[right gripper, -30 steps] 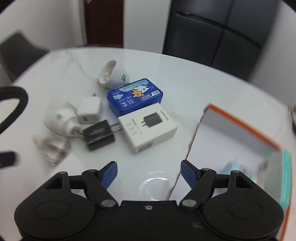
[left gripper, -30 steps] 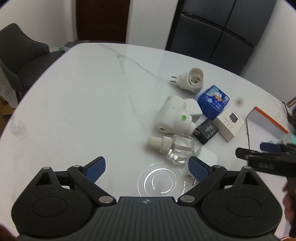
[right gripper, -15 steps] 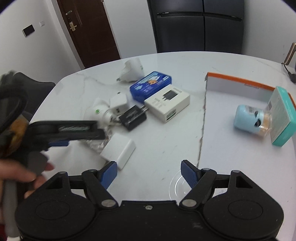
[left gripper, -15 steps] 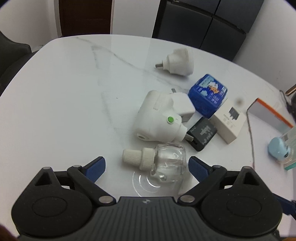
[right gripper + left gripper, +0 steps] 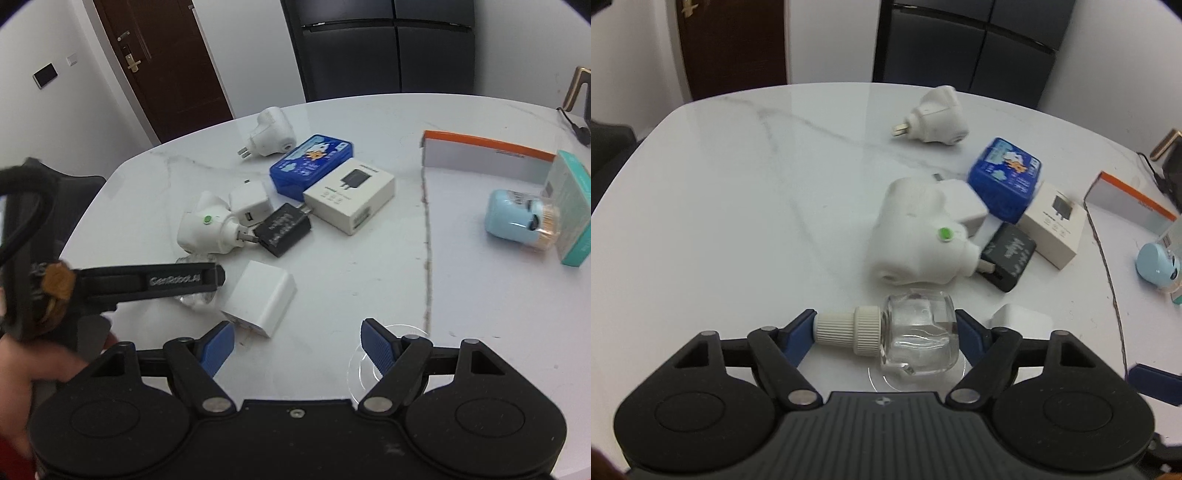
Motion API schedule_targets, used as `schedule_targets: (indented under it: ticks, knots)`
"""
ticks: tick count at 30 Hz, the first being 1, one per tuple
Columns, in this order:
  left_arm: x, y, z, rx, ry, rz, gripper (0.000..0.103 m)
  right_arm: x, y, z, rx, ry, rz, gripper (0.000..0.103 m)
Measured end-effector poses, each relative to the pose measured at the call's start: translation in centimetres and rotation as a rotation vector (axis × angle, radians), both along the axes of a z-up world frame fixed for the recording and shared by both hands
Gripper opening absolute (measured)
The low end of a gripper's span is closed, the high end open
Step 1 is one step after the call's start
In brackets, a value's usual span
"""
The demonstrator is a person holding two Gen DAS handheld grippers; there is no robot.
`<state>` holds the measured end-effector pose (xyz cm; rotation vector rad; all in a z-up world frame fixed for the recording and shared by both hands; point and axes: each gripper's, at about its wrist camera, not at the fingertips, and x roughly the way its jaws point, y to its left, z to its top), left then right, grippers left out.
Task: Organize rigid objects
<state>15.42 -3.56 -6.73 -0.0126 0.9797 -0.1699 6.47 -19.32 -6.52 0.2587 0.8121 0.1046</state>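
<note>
A clear glass bottle [image 5: 916, 339] with a ribbed white cap lies on its side on the white marble table [image 5: 738, 206]. My left gripper [image 5: 885, 325] straddles it lengthwise. Its jaws are closing, one blue pad against the cap's tip and the other against the bottle's base. In the right wrist view the left gripper's black finger [image 5: 166, 280] covers most of the bottle. My right gripper [image 5: 297, 341] is open with nothing between its fingers. A white cube charger [image 5: 258, 299] lies just ahead of its left finger.
Behind the bottle lie a white plug-in device with a green dot [image 5: 916, 240], a black charger [image 5: 1008, 258], a blue tin [image 5: 1004, 181], a white charger box [image 5: 1054, 221] and a round white adapter [image 5: 938, 116]. At right, an orange-edged tray [image 5: 487, 151] holds a pale blue container [image 5: 513, 218] and a teal box [image 5: 576, 206].
My left gripper has come down and forward over the bottle and its jaws have narrowed onto the bottle's two ends. The right gripper has drifted toward the white cube charger.
</note>
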Motion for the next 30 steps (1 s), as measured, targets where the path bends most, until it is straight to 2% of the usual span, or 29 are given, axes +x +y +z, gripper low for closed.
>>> schedule_targets:
  ticks: [10,12,15,17,24,30]
  knots:
    - [-1.2,4.7,1.8,-0.002,-0.018,0.064,0.080,4.5,4.0,-2.0,-0.008,0.022,-0.051,0.089]
    - [-1.3,5.1,2.0,-0.002,-0.023,0.062,0.080,5.2,4.5,-2.5,-0.026,0.035,-0.076,0.085]
    - [-1.3,5.5,2.0,-0.006,-0.024,0.060,0.080,5.5,5.5,-2.8,-0.098,0.011,-0.093,0.072]
    - [-1.3,5.5,2.0,-0.004,-0.024,0.060,0.080,5.5,6.0,-2.7,-0.136,0.002,-0.091,0.051]
    - [-1.7,5.0,2.7,-0.022,-0.033,0.039,0.080,3.9,5.4,-1.9,-0.127,-0.008,-0.098,0.050]
    - [-2.7,3.7,4.2,-0.028,-0.060,0.022,0.080,2.0,4.1,0.9,-0.138,-0.065,-0.096,0.050]
